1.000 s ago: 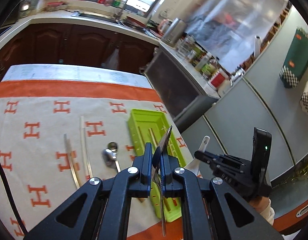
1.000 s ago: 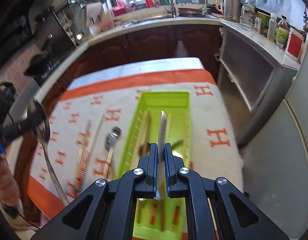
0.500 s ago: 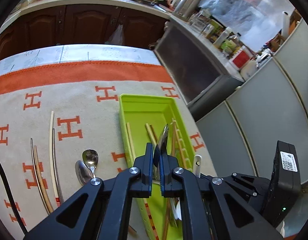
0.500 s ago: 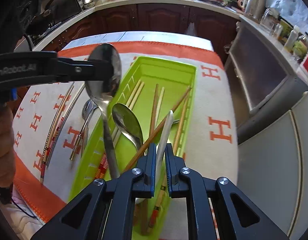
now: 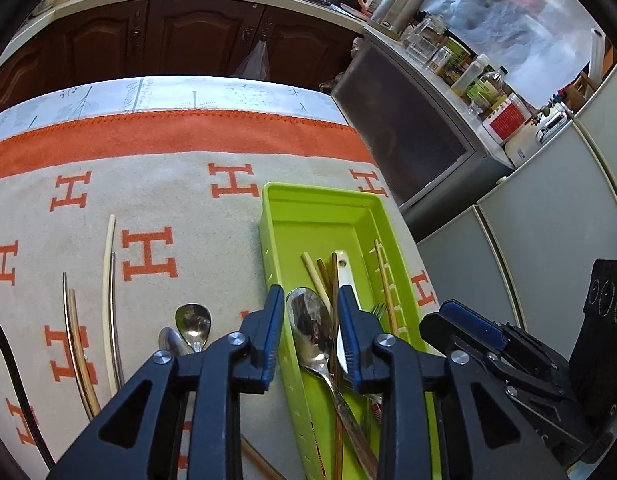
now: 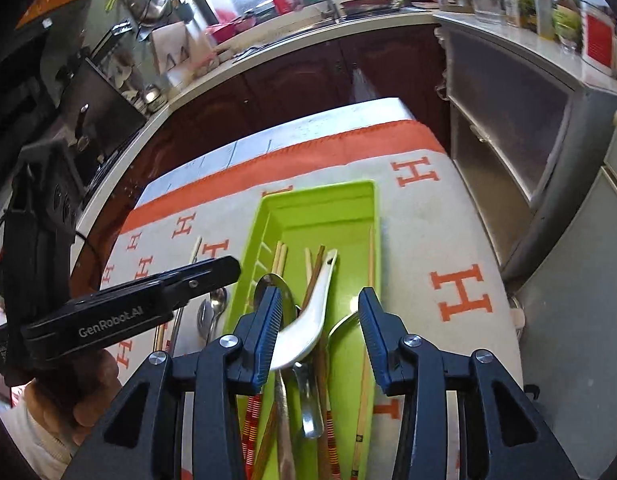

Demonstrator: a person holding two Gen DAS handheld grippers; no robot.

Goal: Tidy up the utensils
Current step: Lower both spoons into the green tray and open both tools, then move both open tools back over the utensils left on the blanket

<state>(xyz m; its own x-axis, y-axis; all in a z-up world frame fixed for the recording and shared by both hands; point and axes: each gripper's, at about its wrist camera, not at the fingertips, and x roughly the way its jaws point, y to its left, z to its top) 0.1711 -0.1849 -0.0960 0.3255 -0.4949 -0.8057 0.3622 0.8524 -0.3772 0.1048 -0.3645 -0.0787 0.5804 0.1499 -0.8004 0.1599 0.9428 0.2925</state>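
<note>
Both hand-held grippers over green tray [image 5: 322, 204], jaws just opening. Left hand-held gripper [image 5: 311, 328] spread, steel spoon [image 5: 310, 326] dropped free between the jaws. Right hand-held gripper [image 6: 319, 330] spread, white spoon [image 6: 308, 322] lying in tray. Advice: lift straight up, don't snag handles. Spoons, chopsticks remain at 9 o'clock on tabletop [image 5: 168, 204].

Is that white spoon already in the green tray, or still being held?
In the tray. The white spoon lies in the green tray on the chopsticks; the right hand-held gripper, jaws just opened, no longer presses it.
</note>
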